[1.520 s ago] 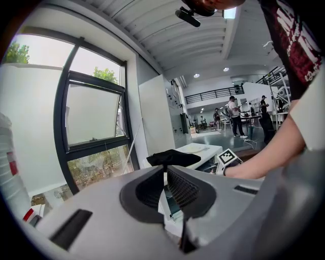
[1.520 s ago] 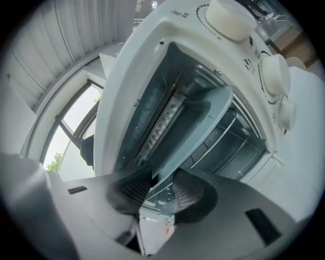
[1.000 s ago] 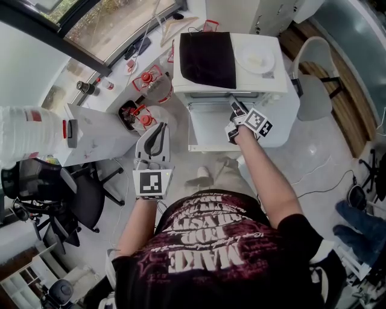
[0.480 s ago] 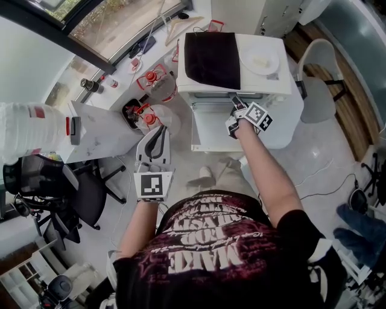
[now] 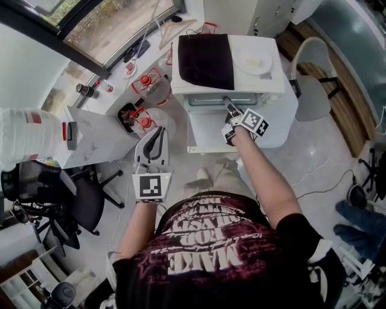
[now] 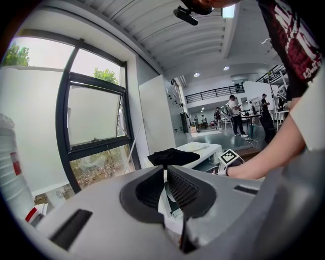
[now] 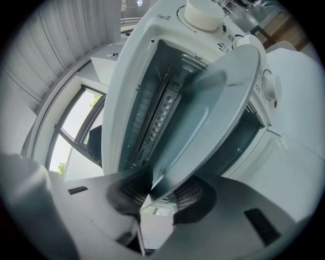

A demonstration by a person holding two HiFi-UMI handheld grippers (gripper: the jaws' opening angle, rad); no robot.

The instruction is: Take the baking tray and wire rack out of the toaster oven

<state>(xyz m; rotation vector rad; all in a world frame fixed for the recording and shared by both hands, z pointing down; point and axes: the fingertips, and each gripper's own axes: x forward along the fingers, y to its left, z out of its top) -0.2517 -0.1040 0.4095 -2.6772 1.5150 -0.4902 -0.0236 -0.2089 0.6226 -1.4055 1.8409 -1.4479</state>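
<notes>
Just now closing, clamped with right gripper (image 7: 157,190) on near edge of shiny grey metal baking tray (image 7: 203,117), slanting out of mouth of white toaster oven (image 7: 127,76). Pinched together on nothing with left gripper (image 6: 165,175), well left of oven. Readable on black printed shirt (image 5: 205,253): "MAKE", "FOR". Cannot read small print beside white round knob (image 7: 204,12) on oven. Cannot make out wire rack inside oven.

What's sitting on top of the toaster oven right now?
On the toaster oven, a black cloth covers the head view's left half; a white dish sits at the right. Anything under the cloth is hidden.
</notes>
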